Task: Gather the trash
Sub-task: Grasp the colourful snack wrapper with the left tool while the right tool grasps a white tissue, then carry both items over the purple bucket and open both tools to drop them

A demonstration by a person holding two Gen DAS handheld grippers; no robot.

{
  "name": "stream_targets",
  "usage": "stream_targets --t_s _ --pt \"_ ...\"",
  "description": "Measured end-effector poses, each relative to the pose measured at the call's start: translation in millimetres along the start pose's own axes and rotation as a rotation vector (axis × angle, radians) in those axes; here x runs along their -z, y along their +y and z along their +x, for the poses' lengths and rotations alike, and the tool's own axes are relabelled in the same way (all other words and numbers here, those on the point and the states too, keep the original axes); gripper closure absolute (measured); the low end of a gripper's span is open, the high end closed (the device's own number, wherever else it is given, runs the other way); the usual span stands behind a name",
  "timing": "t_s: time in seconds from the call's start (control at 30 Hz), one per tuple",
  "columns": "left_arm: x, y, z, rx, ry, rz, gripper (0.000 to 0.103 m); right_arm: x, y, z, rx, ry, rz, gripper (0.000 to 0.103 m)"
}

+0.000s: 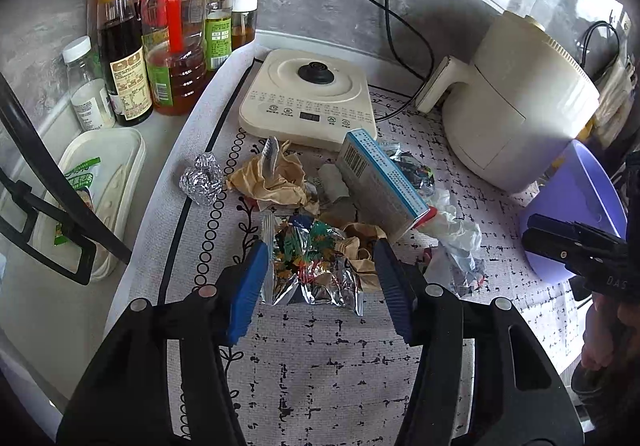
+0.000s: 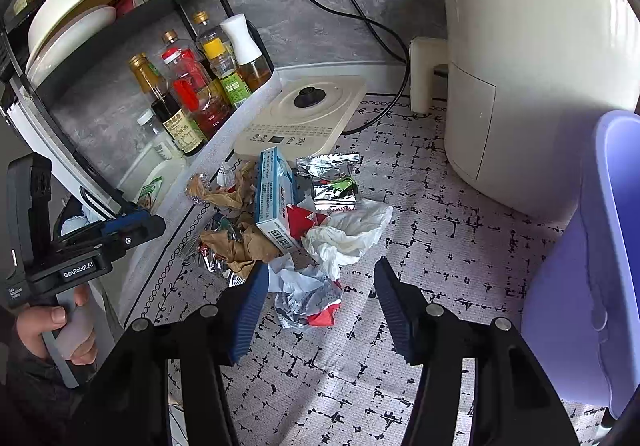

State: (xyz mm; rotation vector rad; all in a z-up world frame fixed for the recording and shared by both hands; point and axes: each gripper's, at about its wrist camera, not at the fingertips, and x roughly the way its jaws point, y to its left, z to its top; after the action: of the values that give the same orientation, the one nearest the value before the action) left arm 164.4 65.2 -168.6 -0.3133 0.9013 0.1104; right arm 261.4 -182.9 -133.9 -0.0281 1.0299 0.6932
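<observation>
A heap of trash lies on the patterned mat: a shiny foil snack wrapper (image 1: 316, 270), crumpled brown paper (image 1: 272, 178), a foil ball (image 1: 202, 178), a blue-and-white carton (image 1: 380, 182) and white crumpled plastic (image 1: 456, 226). My left gripper (image 1: 320, 258) is open, its blue pads either side of the foil wrapper. My right gripper (image 2: 318, 278) is open over a crumpled white, blue and red wrapper (image 2: 304, 298). The carton (image 2: 274, 198) and white plastic (image 2: 348, 234) lie just beyond it. A purple bin (image 2: 592, 266) stands at the right.
A cream induction plate (image 1: 312, 98) sits behind the heap and a cream air fryer (image 1: 520, 106) at the back right, with black cables on the wall. Sauce and oil bottles (image 1: 172, 38) crowd the left. A black rack (image 2: 100, 6) holds dishes.
</observation>
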Motion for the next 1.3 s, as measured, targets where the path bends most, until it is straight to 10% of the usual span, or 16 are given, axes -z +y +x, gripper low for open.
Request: stream_targets --t_s 0.5,0.63,1.3 --pt "17 32 54 -0.025 0.099 -0.140 0.041 -19 -7 71 -0.048 0.133 -0.075 0.051" --pt "23 31 58 -0.040 0.131 -0.144 0.073 -16 -8 83 -0.049 0.161 -0.072 0.089" --pt "45 25 -59 0.015 -0.045 -0.044 0.088 13 15 -20 0.033 -0.040 -0.004 0.097"
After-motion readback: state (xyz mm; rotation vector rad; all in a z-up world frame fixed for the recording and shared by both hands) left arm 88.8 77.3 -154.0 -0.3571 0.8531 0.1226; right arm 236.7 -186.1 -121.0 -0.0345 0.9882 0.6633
